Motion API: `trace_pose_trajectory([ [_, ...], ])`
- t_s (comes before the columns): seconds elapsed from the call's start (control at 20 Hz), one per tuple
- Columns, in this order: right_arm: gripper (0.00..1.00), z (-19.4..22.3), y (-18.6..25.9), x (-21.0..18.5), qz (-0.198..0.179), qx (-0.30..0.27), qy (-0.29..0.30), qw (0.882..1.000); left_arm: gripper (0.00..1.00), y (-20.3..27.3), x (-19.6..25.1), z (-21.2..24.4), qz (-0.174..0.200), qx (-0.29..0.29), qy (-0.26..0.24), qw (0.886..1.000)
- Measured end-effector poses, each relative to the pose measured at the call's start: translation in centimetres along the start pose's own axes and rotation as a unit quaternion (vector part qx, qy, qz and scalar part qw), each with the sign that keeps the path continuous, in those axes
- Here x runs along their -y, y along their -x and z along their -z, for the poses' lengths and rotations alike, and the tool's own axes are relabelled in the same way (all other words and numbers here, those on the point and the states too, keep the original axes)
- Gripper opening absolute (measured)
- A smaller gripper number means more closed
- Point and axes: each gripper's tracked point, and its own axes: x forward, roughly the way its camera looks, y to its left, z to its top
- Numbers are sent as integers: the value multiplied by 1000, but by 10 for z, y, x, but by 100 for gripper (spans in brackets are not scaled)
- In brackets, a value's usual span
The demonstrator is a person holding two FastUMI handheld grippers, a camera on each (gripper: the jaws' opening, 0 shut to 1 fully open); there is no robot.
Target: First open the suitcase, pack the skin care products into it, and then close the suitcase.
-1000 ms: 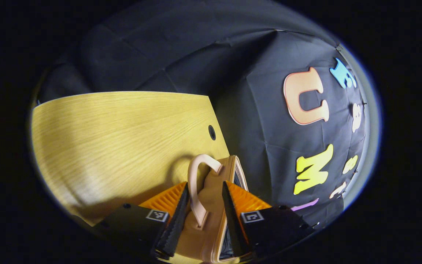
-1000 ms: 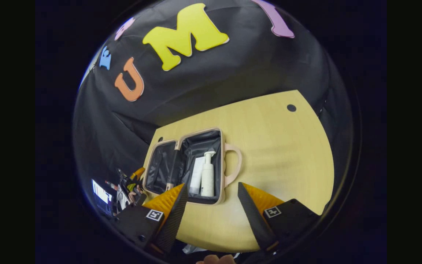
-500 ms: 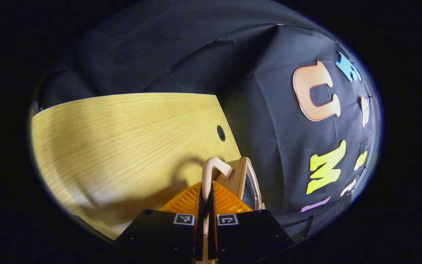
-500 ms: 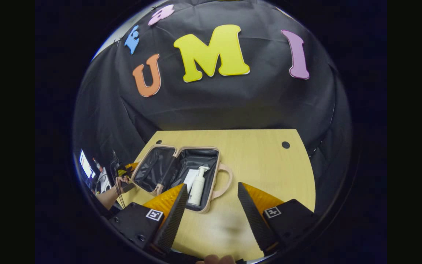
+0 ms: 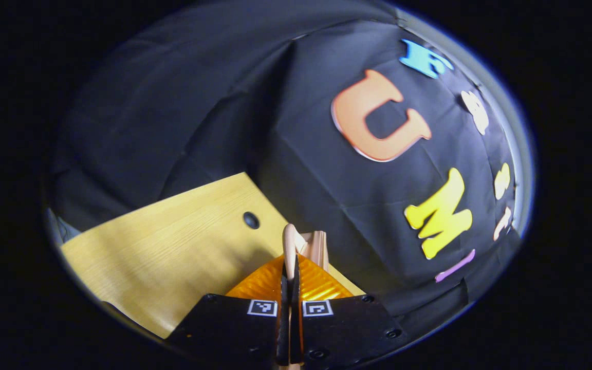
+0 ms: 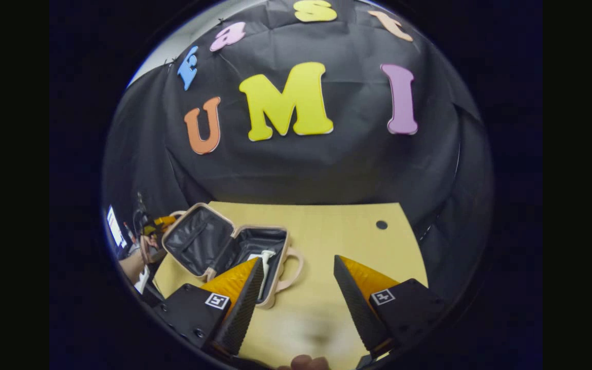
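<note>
A pink suitcase (image 6: 201,270) with black lining lies open on the wooden table (image 6: 337,241). Its left half, the lid (image 6: 193,241), is tilted up off the table. A white pump bottle (image 6: 264,255) lies in the flat half, partly hidden by one finger. My left gripper (image 5: 289,267) is shut on the lid's pink handle (image 5: 289,239). In the right gripper view that left gripper (image 6: 156,225) shows at the far left beside the lid, held by a hand (image 6: 132,264). My right gripper (image 6: 298,258) hangs open above the table, to the right of the suitcase, with nothing between its fingers.
A round cable hole (image 6: 381,224) sits near the table's far right corner, and another hole (image 5: 251,220) lies just left of the held handle. The black cloth wall stands close behind the table. Bare tabletop (image 5: 162,257) spreads to the left of the lid.
My left gripper closed on the lid's handle and swung the lid up from flat to tilted. My right gripper drew back from the suitcase, still open.
</note>
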Motion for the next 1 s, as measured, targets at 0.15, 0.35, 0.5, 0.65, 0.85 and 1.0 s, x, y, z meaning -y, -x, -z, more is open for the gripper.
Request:
trace_pose_trajectory([
  [0.15,81,-13,11,7,6,33,9,999,4,15,69,-5,25,25,-41,999],
  [0.35,81,-21,21,28,15,57,13,998,4,30,150,20,51,36,-110,992],
  [0.5,81,-24,24,49,38,74,21,996,4,38,207,52,66,35,-165,983],
  [0.65,81,-24,30,68,66,91,37,993,5,40,250,99,62,32,-230,971],
  [0.85,76,-29,44,81,87,117,82,986,4,28,291,162,58,17,-316,947],
  [1.0,79,-26,51,97,91,116,68,987,4,18,302,212,43,0,-361,932],
])
